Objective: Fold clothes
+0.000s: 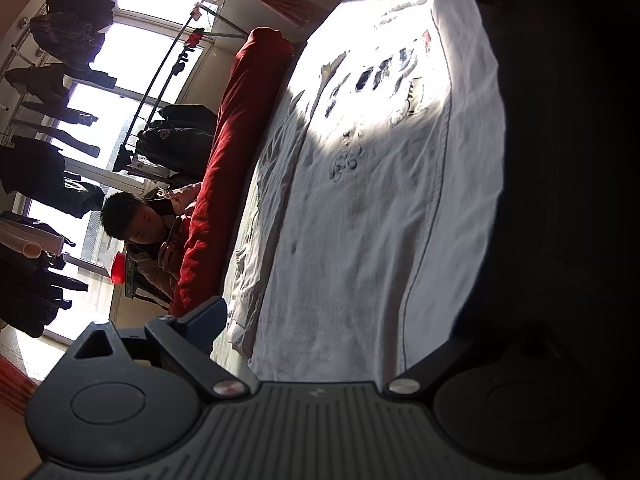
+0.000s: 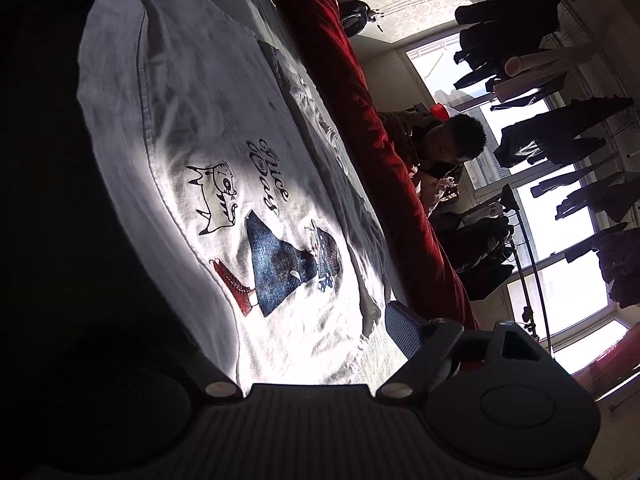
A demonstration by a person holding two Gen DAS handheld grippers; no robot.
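A white T-shirt (image 1: 360, 208) with a blue, red and black print lies flat on the bed, half in bright sunlight. In the right wrist view the same T-shirt (image 2: 208, 128) shows a cat drawing and the words "Nice Day". My left gripper (image 1: 344, 332) is open at the shirt's near end, its blue-padded finger (image 1: 204, 322) beside the shirt's edge; the other finger is lost in shadow. My right gripper (image 2: 288, 344) is also open, wide across the printed end, with one ribbed blue pad (image 2: 402, 334) past the shirt's edge. Neither one holds any cloth.
A long red rolled blanket (image 1: 228, 160) runs along the far side of the shirt, also in the right wrist view (image 2: 372, 128). Behind it sits a person (image 1: 136, 224). Dark garments hang on a rack (image 2: 560, 140) by bright windows. The opposite side is deep shadow.
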